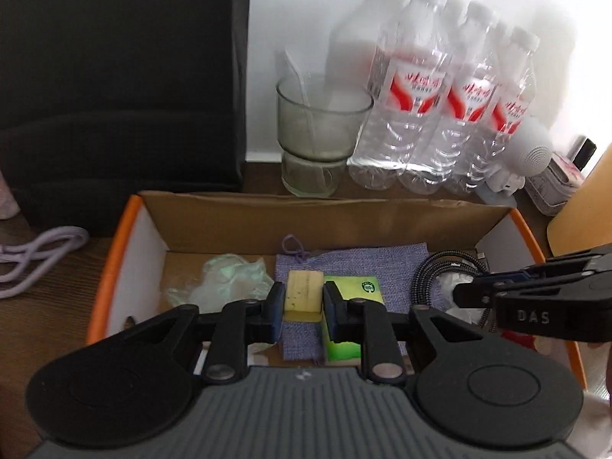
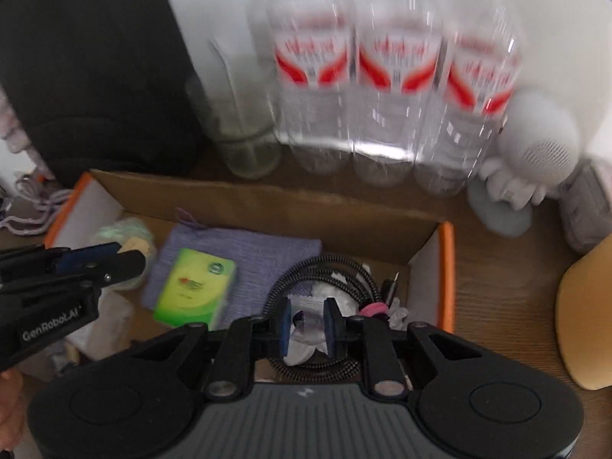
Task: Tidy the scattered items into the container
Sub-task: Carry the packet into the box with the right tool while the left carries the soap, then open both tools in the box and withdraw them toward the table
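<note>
An orange-rimmed cardboard box holds a purple woven pouch, a green tissue pack, a crumpled clear bag and a black braided cable. My left gripper is over the box, shut on a pale yellow block. My right gripper is over the box's right part, shut on a small clear plastic piece above white crumpled paper and the cable. The tissue pack lies to its left.
Behind the box stand a glass cup, three water bottles and a white round speaker. A black bag is at the back left. A purple cord lies left of the box. A tan object stands right.
</note>
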Available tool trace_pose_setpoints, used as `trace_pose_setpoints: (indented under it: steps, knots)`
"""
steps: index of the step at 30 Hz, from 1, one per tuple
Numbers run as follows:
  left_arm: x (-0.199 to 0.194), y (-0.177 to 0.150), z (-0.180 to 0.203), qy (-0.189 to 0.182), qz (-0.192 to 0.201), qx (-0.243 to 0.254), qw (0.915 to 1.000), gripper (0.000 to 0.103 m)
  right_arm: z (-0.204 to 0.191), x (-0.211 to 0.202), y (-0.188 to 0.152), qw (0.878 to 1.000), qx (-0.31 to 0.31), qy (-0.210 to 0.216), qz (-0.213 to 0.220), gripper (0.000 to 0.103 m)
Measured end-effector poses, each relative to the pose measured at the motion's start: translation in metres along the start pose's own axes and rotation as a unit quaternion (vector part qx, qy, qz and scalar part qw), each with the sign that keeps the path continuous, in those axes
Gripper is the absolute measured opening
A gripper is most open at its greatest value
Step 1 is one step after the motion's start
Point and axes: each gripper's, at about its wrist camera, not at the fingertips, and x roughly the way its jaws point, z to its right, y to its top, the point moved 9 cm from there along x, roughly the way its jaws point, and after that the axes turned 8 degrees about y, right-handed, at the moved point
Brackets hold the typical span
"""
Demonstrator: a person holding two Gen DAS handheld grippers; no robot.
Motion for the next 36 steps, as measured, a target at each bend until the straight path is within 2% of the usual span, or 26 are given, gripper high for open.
trace_pose_setpoints:
  steps: [3,5,6,9,11,12,14,17,18,20,21,22,24,26,27,28,30,31,33,36]
  knots:
    - [-0.001,0.000,-0.003,0.000,0.009,0.006,0.9999,0.031,0.001,0.006,0.003,1.000,0.022,0.014,-0.001,0.019]
    - [-0.007,0.002,-0.007,-0.002,0.013,0.004,0.9999,0.032,0.001,0.003,0.007,1.000,0.020,0.010,-0.003,0.027]
    - [-0.012,0.004,-0.011,0.000,0.017,-0.001,0.9999,0.032,0.003,-0.002,0.010,1.000,0.020,0.006,0.003,0.028]
    - [-0.032,0.011,-0.018,0.006,0.022,-0.004,0.9997,0.032,0.004,-0.022,0.017,0.999,0.029,0.005,0.020,0.029]
    - [-0.046,0.013,-0.022,0.010,0.017,-0.004,0.9998,0.038,0.000,-0.038,0.017,0.999,0.028,0.002,0.027,0.030]
    - [-0.052,0.012,-0.023,0.012,0.013,-0.004,0.9998,0.044,-0.005,-0.046,0.016,0.999,0.025,0.001,0.029,0.031]
    - [-0.066,0.009,-0.026,0.020,0.005,-0.006,0.9998,0.047,-0.014,-0.063,0.014,0.999,0.018,-0.001,0.031,0.041]
    - [-0.087,0.000,-0.028,0.031,-0.002,-0.006,0.9995,0.050,-0.029,-0.088,0.008,0.999,0.009,-0.004,0.032,0.046]
    - [-0.094,-0.004,-0.029,0.034,-0.003,-0.005,0.9994,0.054,-0.035,-0.095,0.005,0.999,0.005,-0.003,0.033,0.047]
    - [-0.109,-0.012,-0.031,0.041,-0.001,-0.004,0.9991,0.065,-0.044,-0.106,-0.004,0.999,-0.004,-0.006,0.034,0.059]
    - [-0.118,-0.016,-0.033,0.046,0.005,-0.005,0.9989,0.074,-0.048,-0.111,-0.009,0.999,-0.011,-0.013,0.036,0.062]
    - [-0.126,-0.021,-0.035,0.051,0.015,-0.010,0.9985,0.084,-0.052,-0.115,-0.015,0.999,-0.019,-0.021,0.037,0.066]
    - [-0.145,-0.030,-0.039,0.062,0.046,-0.021,0.9968,0.087,-0.060,-0.123,-0.028,0.998,-0.030,-0.026,0.041,0.067]
    - [-0.167,-0.041,-0.043,0.060,0.106,-0.035,0.9920,0.095,-0.066,-0.133,-0.041,0.997,-0.035,-0.030,0.066,0.067]
    - [-0.178,-0.047,-0.044,0.057,0.140,-0.039,0.9877,0.101,-0.071,-0.141,-0.046,0.994,-0.041,-0.037,0.095,0.068]
    - [-0.189,-0.054,-0.046,0.052,0.179,-0.044,0.9814,0.102,-0.075,-0.150,-0.052,0.989,-0.050,-0.047,0.133,0.069]
    - [-0.208,-0.071,-0.047,0.051,0.249,-0.047,0.9660,0.103,-0.083,-0.169,-0.069,0.970,-0.064,-0.078,0.222,0.077]
    - [-0.213,-0.079,-0.046,0.059,0.267,-0.042,0.9610,0.103,-0.089,-0.176,-0.079,0.959,-0.071,-0.088,0.258,0.081]
    - [-0.216,-0.093,-0.045,0.071,0.277,-0.032,0.9576,0.103,-0.099,-0.180,-0.098,0.947,-0.088,-0.085,0.298,0.082]
    - [-0.221,-0.109,-0.045,0.072,0.274,-0.031,0.9586,0.103,-0.111,-0.181,-0.117,0.942,-0.093,-0.078,0.314,0.082]
